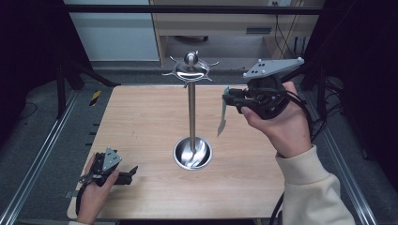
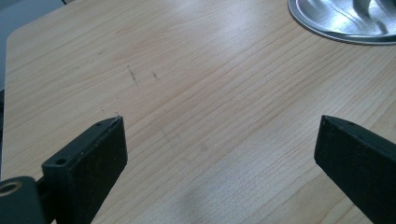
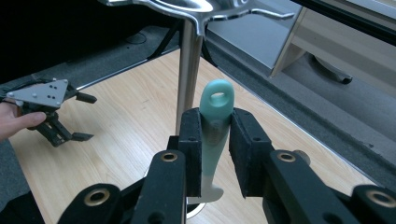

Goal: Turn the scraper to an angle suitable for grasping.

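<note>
Right gripper (image 3: 215, 154) fingers clamp a mint-handled utensil (image 3: 214, 126) beside the steel hanging stand (image 1: 191, 110); left gripper (image 1: 123, 174) fingers rest spread, holding nothing, on the worktop (image 1: 141, 131).

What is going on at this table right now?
A person works with a gripper in each hand. The right gripper is shut on the teal handle of a small utensil, holding it up near the hooks atop a metal stand in the middle of the wooden table. The utensil is not yet hung. The left gripper rests open and empty near the table's front corner.
</note>
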Demonstrator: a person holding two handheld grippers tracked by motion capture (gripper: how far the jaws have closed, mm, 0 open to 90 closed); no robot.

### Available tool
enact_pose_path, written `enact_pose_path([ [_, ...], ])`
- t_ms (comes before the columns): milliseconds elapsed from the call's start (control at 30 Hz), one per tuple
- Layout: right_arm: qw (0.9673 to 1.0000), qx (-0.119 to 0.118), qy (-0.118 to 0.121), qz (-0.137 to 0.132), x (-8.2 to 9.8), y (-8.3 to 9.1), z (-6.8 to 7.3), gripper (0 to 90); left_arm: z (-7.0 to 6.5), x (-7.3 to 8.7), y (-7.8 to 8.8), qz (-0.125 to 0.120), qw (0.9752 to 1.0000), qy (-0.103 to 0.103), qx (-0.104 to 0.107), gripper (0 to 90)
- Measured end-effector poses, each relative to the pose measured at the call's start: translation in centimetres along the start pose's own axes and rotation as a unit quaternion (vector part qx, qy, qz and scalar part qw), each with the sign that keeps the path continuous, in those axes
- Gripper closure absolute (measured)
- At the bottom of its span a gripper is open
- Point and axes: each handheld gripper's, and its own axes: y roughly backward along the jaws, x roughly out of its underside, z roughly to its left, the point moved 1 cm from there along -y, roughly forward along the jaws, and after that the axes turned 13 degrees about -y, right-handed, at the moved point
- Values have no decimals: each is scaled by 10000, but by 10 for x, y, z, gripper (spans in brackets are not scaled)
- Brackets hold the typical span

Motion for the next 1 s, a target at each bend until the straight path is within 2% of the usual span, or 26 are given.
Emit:
enact_pose_path([
  [400, 9999, -55, 110, 61, -7, -5, 8, 751, 0, 0, 0, 0, 10000, -12, 10, 24],
  [1000, 9997, -104, 112, 175, -22, -10, 8, 750, 0, 0, 0, 2, 10000, 1, 14, 24],
])
